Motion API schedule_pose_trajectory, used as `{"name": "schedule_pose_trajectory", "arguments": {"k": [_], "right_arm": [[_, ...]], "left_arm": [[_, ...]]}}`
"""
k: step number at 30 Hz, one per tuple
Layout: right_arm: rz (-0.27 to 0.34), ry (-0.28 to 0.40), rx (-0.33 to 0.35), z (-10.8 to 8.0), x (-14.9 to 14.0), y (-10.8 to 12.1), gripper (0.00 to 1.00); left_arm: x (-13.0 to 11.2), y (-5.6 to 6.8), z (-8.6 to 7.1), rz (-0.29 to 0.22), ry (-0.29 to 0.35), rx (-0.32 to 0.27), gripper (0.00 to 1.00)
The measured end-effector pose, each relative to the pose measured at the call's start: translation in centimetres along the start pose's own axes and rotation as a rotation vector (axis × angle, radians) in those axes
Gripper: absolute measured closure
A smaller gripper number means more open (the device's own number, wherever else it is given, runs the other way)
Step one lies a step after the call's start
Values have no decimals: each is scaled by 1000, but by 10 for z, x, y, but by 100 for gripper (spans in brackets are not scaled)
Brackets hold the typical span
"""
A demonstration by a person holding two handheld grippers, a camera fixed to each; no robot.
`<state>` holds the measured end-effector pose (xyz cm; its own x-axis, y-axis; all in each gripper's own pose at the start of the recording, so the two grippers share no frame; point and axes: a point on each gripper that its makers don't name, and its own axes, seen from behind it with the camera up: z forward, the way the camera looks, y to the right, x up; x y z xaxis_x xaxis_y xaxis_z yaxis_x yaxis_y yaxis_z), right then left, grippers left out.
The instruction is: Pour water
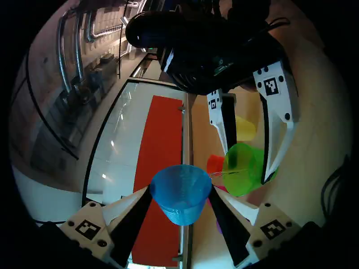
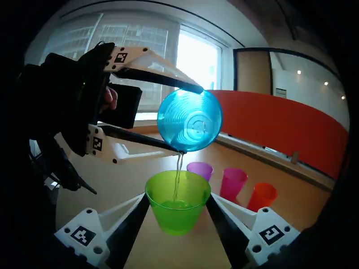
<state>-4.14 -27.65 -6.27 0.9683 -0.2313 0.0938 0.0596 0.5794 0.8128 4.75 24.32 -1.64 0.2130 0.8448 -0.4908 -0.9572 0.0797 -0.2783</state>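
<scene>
Blue cup (image 1: 181,193) sits clamped in my left jaws, tipped on its side just above the green cup (image 2: 178,206), which my right jaws grip upright. Pouring step: a thin water stream (image 2: 178,172) drops from the blue rim into the green cup, with a little pooled inside. Next probably needs more tilt with the stream centred. Both are translucent tapered plastic, the blue one ribbed. Purple cup (image 2: 200,170), pink cup (image 2: 233,181) and orange cup (image 2: 261,196) stand behind the green cup on the wooden tabletop (image 2: 233,237).

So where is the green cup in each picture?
Left gripper view: green cup right of centre, just past the blue cup.
Right gripper view: green cup at bottom centre, upright, below the blue cup.
Shared landmark: the blue cup pouring water into it.
</scene>
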Motion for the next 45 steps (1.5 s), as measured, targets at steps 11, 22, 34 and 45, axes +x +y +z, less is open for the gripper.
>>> {"name": "schedule_pose_trajectory", "arguments": {"k": [11, 22, 34, 45], "right_arm": [[2, 2, 0, -1, -1, 1, 9], [3, 5, 2, 0, -1, 0, 9], [1, 4, 5, 0, 0, -1, 9], [4, 5, 3, 0, -1, 0, 9]], "left_arm": [[2, -4, 0, 25, -1, 11, 12], [2, -6, 0, 58, -2, 23, 12], [6, -6, -6, 74, 1, 28, 12], [9, -8, -8, 97, 1, 42, 12]]}}
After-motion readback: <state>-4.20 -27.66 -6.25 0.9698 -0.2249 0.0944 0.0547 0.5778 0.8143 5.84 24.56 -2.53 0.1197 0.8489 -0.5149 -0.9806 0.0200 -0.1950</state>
